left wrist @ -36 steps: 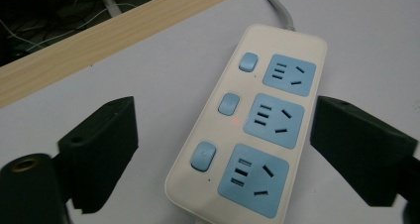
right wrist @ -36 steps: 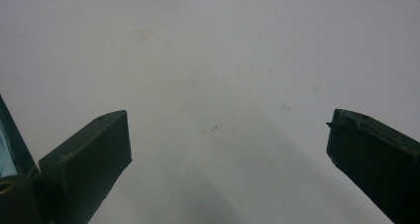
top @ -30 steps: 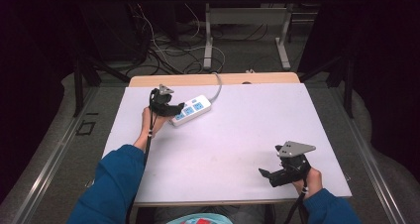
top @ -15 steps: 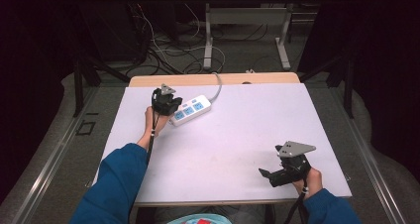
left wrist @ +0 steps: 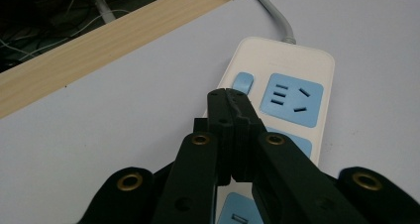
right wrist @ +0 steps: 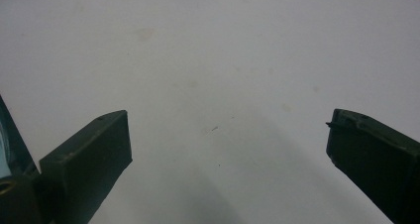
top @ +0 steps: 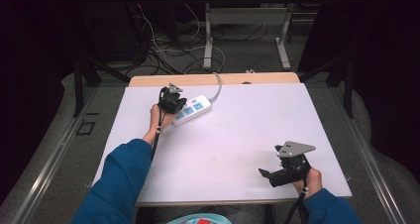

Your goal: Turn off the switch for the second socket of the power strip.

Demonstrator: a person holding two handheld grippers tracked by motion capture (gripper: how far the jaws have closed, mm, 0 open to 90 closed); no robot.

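Note:
A white power strip point(top: 194, 109) with blue sockets lies at the table's far left; its grey cable point(top: 218, 85) runs off the back edge. My left gripper point(top: 178, 106) hovers over the strip's near end, jaws shut with nothing between them. In the left gripper view the closed tips point(left wrist: 229, 94) sit just short of the strip's blue switch point(left wrist: 242, 81), beside a blue socket point(left wrist: 292, 99). My right gripper point(top: 265, 174) rests near the table's front right, jaws wide apart, and the right gripper view has its fingers point(right wrist: 89, 157) spread over bare white tabletop.
The white tabletop point(top: 237, 130) has a wooden strip point(top: 198, 79) along its back edge. Beyond it stand table legs point(top: 208, 40) and loose cables point(top: 163, 50) on the floor. A blue sleeve point(top: 119, 184) comes in at bottom left.
The left gripper has edged forward and slightly right along the power strip toward its switch end. The right gripper has stayed put.

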